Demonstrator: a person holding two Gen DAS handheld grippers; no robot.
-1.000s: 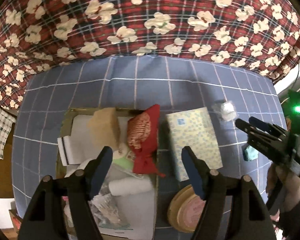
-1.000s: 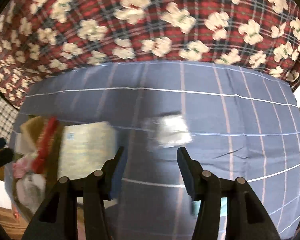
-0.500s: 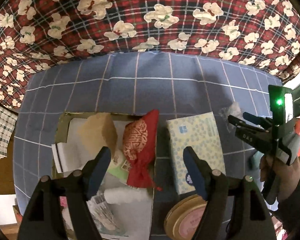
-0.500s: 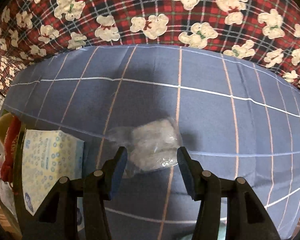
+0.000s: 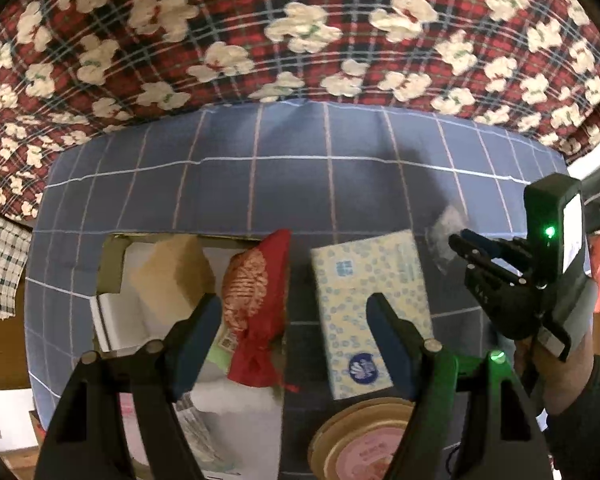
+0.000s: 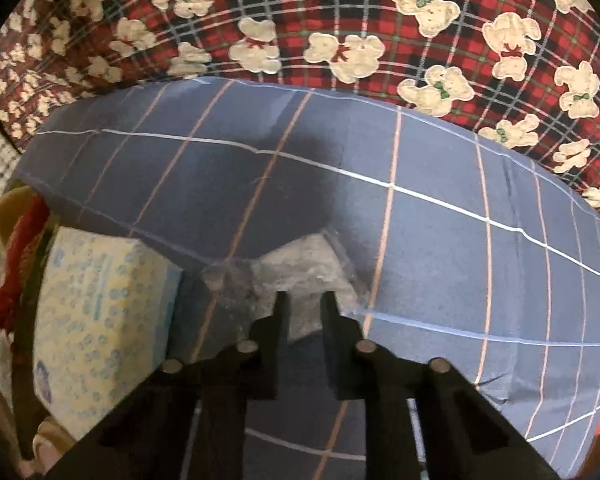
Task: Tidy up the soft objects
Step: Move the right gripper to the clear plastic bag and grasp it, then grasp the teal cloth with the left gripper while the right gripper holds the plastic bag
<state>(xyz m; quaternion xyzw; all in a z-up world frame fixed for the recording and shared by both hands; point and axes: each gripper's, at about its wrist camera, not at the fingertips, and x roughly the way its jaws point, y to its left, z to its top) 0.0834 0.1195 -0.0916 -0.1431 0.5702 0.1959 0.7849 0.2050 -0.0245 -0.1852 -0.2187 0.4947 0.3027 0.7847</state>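
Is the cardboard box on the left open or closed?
Open. The cardboard box has its flap up, with a red drawstring pouch and tan block showing inside.

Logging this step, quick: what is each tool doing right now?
Left tool: open, holding nothing, above the box and tissue pack.
Right tool: shut on the clear plastic bag.

Hidden and cut-off parts

The right gripper (image 6: 303, 304) covers the clear packet's (image 6: 300, 268) near edge; the round tin (image 5: 364, 440) runs off the bottom edge; the tissue pack (image 6: 96, 316) is blurred.
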